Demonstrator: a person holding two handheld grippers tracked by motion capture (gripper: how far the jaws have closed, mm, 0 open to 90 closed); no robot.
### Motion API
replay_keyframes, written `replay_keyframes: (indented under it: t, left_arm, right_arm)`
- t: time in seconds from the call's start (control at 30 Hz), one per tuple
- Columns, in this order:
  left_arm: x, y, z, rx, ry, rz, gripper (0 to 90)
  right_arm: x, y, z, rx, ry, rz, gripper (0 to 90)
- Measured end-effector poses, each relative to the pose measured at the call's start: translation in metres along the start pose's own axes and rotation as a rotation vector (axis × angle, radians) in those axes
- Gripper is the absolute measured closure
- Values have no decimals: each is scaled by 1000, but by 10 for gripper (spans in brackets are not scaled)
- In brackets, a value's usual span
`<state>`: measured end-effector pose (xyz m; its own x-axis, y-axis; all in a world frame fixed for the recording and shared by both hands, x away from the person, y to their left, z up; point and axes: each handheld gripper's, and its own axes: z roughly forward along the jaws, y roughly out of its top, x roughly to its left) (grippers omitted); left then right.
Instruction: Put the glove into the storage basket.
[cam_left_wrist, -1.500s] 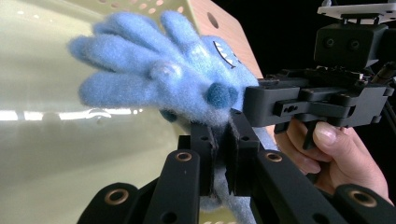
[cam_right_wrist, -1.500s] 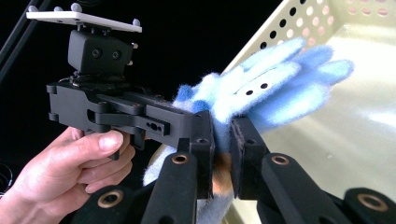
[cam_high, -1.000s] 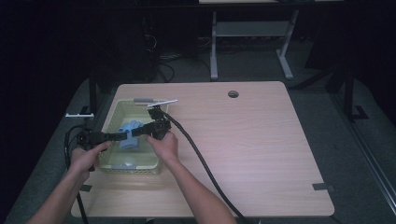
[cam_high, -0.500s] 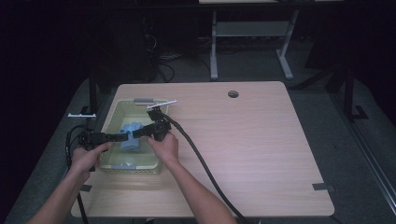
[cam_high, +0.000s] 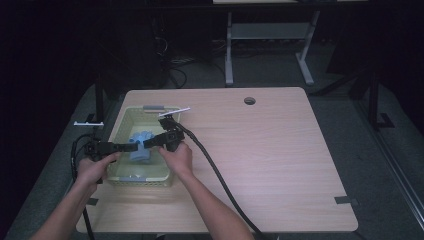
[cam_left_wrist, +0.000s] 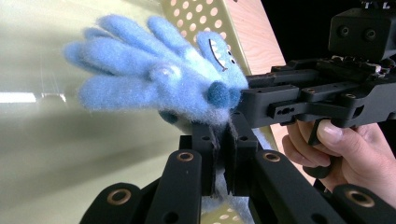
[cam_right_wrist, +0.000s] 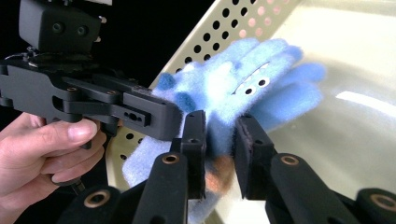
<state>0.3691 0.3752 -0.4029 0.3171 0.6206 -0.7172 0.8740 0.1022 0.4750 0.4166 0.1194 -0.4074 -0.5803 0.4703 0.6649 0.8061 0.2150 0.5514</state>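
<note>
Blue fuzzy glove (cam_left_wrist: 159, 88), left gripper (cam_left_wrist: 223, 154) jaws clamped on it, right gripper (cam_right_wrist: 219, 140) jaws parting around it

Seen from above, the blue plush glove (cam_high: 141, 148) inside the pale green basket (cam_high: 123, 119) is too small to make out in detail, and the jaws of the left gripper (cam_high: 131, 146) and right gripper (cam_high: 148, 143) cover its middle, hiding where they meet it. In the left gripper view the glove's cuff disappears behind the black jaws, and the person's right hand (cam_left_wrist: 343, 154) is cut off by the frame's right edge. In the right gripper view the left hand (cam_right_wrist: 42, 149) runs off the left edge, and the glove's lower end is hidden behind the jaws.
</note>
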Motion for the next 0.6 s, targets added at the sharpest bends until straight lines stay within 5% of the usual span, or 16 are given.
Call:
replay_keyframes:
  t: [0.27, 0.43, 0.6]
  left_arm:
    - [-1, 0, 5, 27, 22, 10, 844]
    - [-1, 0, 17, 89, 100, 33, 844]
    - [-8, 2, 30, 159, 227, 62, 843]
  right_arm:
    - [-3, -1, -7, -8, -37, 12, 697]
    - [-5, 0, -17, -33, -65, 14, 672]
    - [-4, 0, -24, -42, -65, 2, 668]
